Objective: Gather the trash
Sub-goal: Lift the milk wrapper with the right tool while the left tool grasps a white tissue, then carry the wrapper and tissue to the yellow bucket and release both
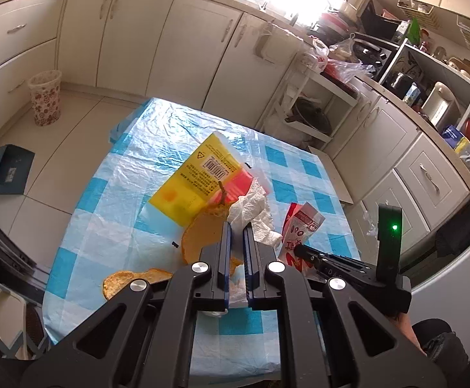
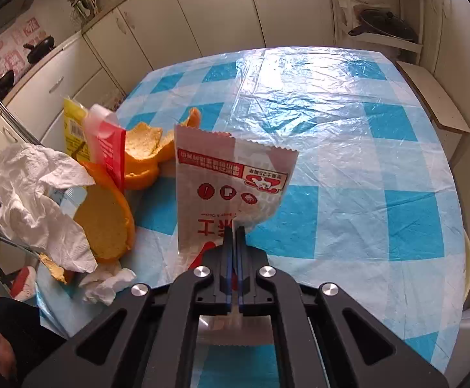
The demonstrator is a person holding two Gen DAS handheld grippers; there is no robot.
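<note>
Left gripper (image 1: 237,226) | clamped on crumpled white tissue (image 1: 251,208); raised over checked tablecloth (image 1: 131,174) | Right gripper (image 2: 235,231) | clamped on red-and-white wrapper (image 2: 231,177), held upright | Orange peel (image 2: 105,223) | at 9 o'clock of wrapper | Yellow packet (image 1: 196,177) | at 12 o'clock of peel, beside tissue
</note>
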